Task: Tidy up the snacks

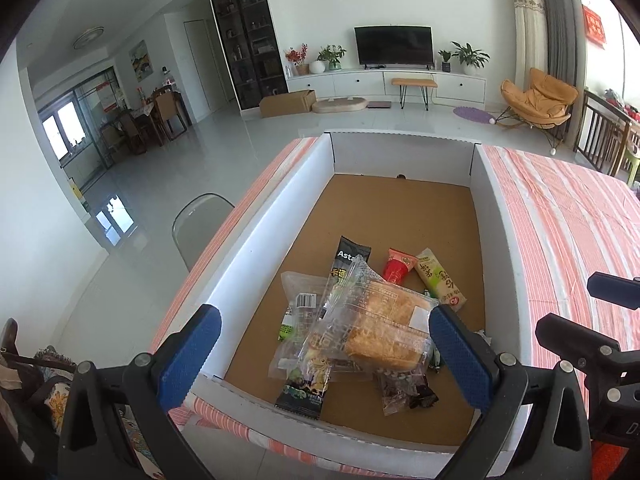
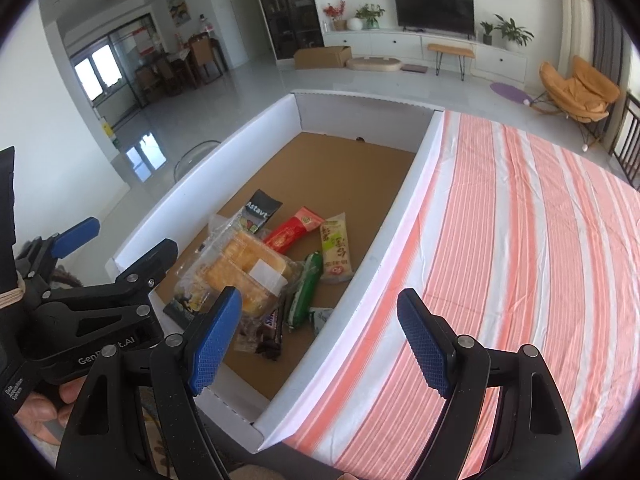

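Observation:
A white-walled cardboard box [image 1: 256, 236] with a brown floor sits on the striped table. Several snacks lie piled in its near half: a clear bag of bread [image 1: 384, 320] on top, a black packet [image 1: 348, 256], a red packet [image 1: 396, 268], a cream packet [image 1: 440, 280]. In the right wrist view the box [image 2: 400, 216] holds the bread bag [image 2: 244, 268], a green packet [image 2: 308, 288] and a chocolate bar [image 2: 272, 324]. My left gripper [image 1: 324, 352] is open and empty above the pile. My right gripper [image 2: 320, 340] is open and empty over the box's right wall.
The table wears a pink and white striped cloth [image 2: 520, 260] to the right of the box. A grey chair [image 1: 196, 224] stands at the table's left side. A living room with a TV [image 1: 394, 46] lies beyond.

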`<action>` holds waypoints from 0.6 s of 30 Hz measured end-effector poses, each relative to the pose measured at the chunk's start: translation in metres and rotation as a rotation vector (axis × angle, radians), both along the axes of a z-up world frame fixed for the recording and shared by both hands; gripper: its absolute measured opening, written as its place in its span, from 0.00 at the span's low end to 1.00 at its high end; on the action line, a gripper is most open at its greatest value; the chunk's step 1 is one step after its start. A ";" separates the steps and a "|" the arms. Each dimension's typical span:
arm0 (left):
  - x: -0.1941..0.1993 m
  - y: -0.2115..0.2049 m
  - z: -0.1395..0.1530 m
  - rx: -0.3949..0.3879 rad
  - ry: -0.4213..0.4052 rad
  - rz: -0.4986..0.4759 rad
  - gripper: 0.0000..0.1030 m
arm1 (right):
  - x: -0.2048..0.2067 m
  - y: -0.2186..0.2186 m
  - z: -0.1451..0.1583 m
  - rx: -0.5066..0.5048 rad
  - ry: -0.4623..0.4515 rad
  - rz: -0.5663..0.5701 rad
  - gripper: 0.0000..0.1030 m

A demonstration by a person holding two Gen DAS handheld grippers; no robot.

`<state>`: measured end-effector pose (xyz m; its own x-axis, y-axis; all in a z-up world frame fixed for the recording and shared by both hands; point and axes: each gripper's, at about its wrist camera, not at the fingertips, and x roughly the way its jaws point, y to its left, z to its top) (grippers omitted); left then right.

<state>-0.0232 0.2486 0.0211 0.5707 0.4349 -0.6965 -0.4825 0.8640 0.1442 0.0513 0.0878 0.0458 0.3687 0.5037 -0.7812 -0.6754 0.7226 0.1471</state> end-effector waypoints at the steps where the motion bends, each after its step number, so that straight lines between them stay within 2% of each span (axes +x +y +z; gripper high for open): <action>1: -0.004 0.001 0.000 -0.005 -0.001 -0.001 1.00 | -0.004 0.000 0.000 -0.006 -0.006 0.003 0.80; 4: -0.009 0.003 -0.001 -0.019 -0.005 0.011 1.00 | -0.012 0.005 0.003 -0.020 -0.019 0.014 0.80; 12: -0.014 0.009 0.000 0.021 -0.007 0.047 1.00 | -0.023 0.018 -0.001 -0.059 -0.027 0.039 0.80; 18: -0.018 0.015 -0.002 0.016 -0.007 0.059 1.00 | -0.030 0.029 0.002 -0.068 -0.033 0.062 0.80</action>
<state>-0.0411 0.2637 0.0187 0.5485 0.4794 -0.6851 -0.5338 0.8314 0.1544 0.0213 0.1164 0.0476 0.3646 0.4725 -0.8024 -0.7229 0.6868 0.0760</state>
